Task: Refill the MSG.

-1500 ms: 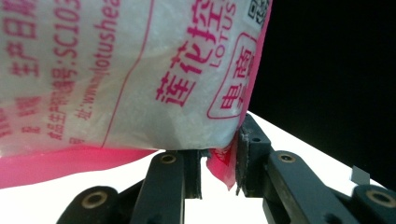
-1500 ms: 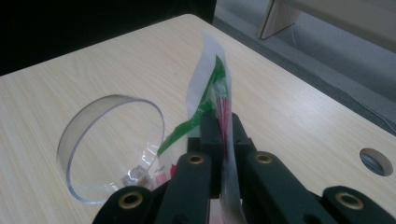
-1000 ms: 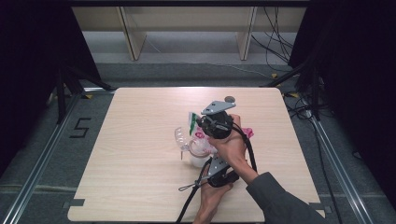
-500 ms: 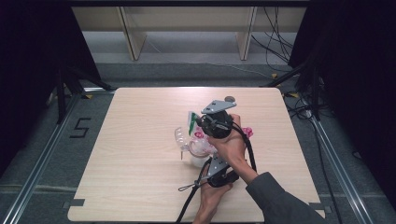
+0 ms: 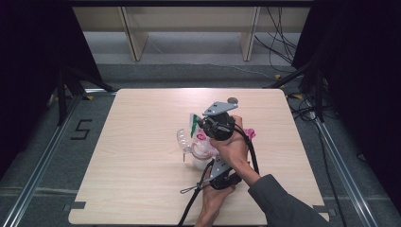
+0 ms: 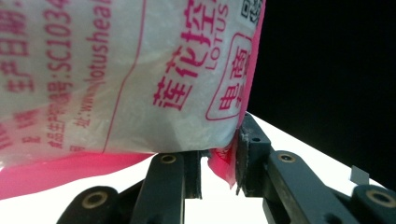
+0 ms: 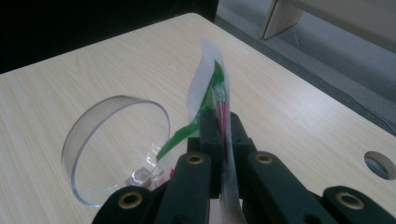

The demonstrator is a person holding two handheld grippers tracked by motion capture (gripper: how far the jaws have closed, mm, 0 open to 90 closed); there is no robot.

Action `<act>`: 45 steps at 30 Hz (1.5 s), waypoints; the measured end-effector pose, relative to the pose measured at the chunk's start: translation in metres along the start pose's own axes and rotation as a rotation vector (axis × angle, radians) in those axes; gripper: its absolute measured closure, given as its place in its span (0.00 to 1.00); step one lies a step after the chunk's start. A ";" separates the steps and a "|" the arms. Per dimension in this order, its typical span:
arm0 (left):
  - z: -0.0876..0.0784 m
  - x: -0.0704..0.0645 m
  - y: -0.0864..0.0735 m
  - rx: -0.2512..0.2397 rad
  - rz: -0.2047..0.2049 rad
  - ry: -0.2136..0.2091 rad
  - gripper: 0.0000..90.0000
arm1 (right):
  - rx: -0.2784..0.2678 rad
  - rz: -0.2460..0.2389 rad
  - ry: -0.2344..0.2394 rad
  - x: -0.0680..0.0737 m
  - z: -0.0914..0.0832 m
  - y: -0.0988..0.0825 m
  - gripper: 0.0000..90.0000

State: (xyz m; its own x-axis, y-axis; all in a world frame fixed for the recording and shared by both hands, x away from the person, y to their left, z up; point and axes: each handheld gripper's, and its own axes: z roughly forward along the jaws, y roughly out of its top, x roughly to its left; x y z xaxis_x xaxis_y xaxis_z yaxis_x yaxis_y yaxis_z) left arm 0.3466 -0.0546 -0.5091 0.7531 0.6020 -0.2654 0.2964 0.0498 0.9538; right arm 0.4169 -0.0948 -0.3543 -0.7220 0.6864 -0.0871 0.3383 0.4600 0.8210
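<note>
The pink-and-white printed bag (image 6: 126, 79), seemingly a plastic pouch of white granules, lies at the centre of the high view (image 5: 201, 142), near the middle of the worktop (image 5: 137, 179). The left gripper (image 6: 219, 163), at lower centre of the high view (image 5: 222, 177), has its jaws clamped on the pink sealed seam at the bag's lower corner; this hold probably anchors the bag so that it cannot slide or twist. The right gripper (image 7: 219, 135), just above it in the high view (image 5: 215, 127), has its jaws pressed together on a thin upright flap (image 7: 208, 88) of white, green and red film, which rises above the jaw tips. The flap appears to belong to the bag's top edge, though the join is hidden by the hand, so this is uncertain. Holding two separated edges suggests a pull-apart or tear to open the bag. A clear plastic cup (image 7: 116, 144) lies on its side at the left of the right gripper view, its mouth turned toward the gripper, just beside the bag (image 5: 182, 139); its place suggests that it is meant to receive the contents. Both forearms enter from the bottom edge, the right crossing over the left.
</note>
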 end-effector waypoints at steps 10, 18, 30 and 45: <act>0.005 -0.007 0.000 -0.063 -0.066 -0.021 0.82 | 0.007 -0.029 -0.004 0.000 0.002 0.000 1.00; 0.005 -0.007 0.000 -0.073 -0.066 -0.023 0.82 | 0.012 -0.020 -0.011 0.002 0.003 -0.001 1.00; 0.003 -0.005 0.001 -0.077 -0.063 -0.011 0.82 | -0.003 -0.027 0.001 0.003 0.004 0.002 1.00; 0.002 -0.006 0.002 -0.075 -0.068 -0.018 0.82 | 0.003 -0.034 -0.009 0.004 0.006 0.002 1.00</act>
State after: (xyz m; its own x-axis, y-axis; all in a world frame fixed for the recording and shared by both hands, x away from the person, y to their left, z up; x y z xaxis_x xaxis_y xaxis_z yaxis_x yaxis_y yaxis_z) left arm 0.3444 -0.0597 -0.5063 0.7432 0.5809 -0.3320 0.3033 0.1498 0.9410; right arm 0.4183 -0.0883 -0.3565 -0.7276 0.6754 -0.1197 0.3158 0.4847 0.8157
